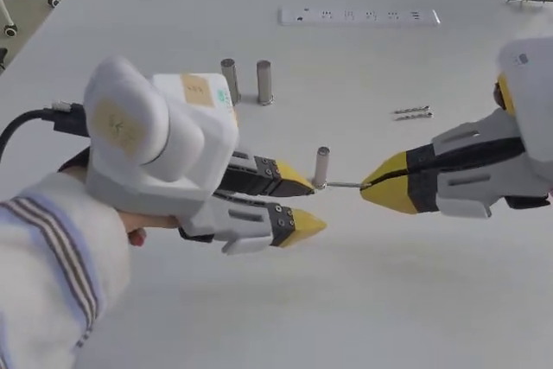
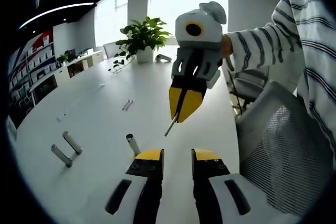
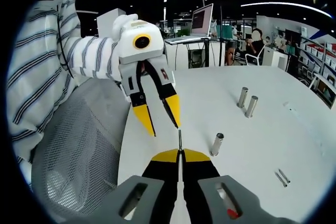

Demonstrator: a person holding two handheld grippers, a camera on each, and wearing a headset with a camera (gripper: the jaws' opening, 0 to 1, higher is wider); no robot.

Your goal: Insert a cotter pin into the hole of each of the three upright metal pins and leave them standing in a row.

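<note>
Cotter pin (image 1: 344, 185) is held level in the right gripper (image 1: 367, 189), whose jaws are pressed together on its rear end. Its free tip points at the nearest upright metal pin (image 1: 321, 164) on the white counter (image 1: 363, 300). From the head view the tip seems to meet the pin low on its side, but both gripper views show a gap between them. The left gripper (image 1: 318, 206) hovers with its jaws apart and nothing between them. The metal pin stands just outside its upper jaw, not inside the opening. The hole in the pin is too small to make out.

The step calls for steadying first. The left gripper should probably close lightly on the pin's body, clear of the hole, so a sideways push cannot tip it. The cotter pin then needs raising or lowering to hole height, squared to the bore, and fed straight without levering.

The other two metal pins (image 1: 247, 82) stand side by side further back. The spare cotter pins (image 1: 412, 112) lie to the right.
</note>
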